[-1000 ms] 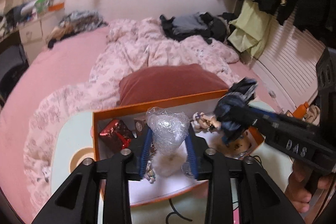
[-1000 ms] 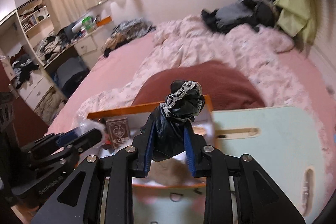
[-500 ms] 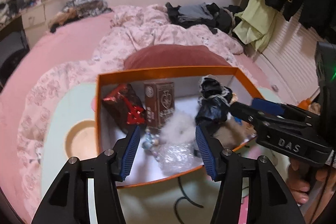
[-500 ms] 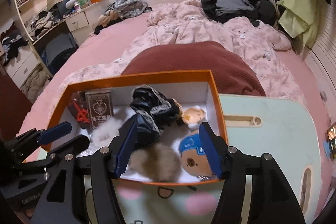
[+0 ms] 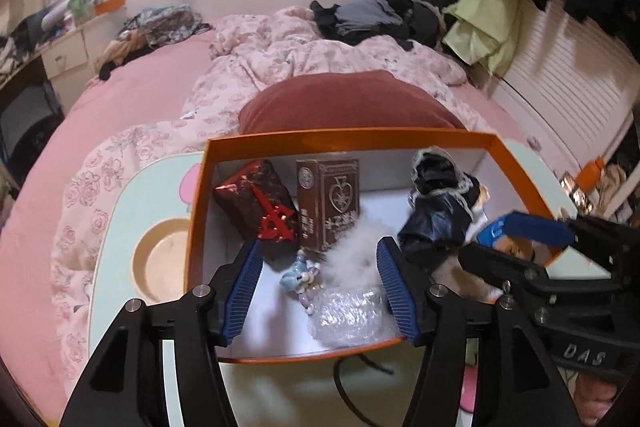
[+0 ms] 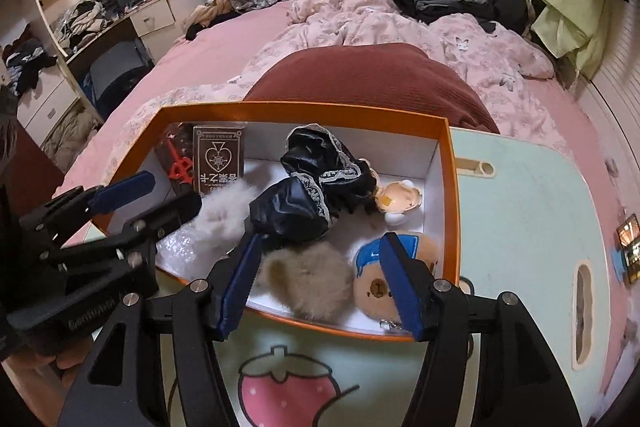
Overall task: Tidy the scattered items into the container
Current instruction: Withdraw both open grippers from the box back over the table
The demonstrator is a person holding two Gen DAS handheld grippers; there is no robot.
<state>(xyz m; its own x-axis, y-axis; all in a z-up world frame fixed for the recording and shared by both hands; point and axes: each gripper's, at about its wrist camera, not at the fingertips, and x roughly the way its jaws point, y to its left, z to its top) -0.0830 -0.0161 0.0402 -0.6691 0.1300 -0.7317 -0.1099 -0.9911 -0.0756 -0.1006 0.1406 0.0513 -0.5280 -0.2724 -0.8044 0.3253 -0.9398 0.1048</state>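
Both claws hover over the orange box [image 5: 200, 195]: the left claw [image 5: 320, 291] is opening above the bubble wrap [image 5: 352, 311], the right claw [image 6: 320, 279] spread, nothing pinched, black lacy cloth [image 6: 308, 187] at its twelve o'clock. This looks like the release step, so next comes pulling clear and seeking leftovers on the surface [image 6: 520, 227].

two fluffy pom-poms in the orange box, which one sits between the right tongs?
The tan pom-pom, at the box's near edge beside the bear plush. The white pom-pom lies further left, by the left tongs.
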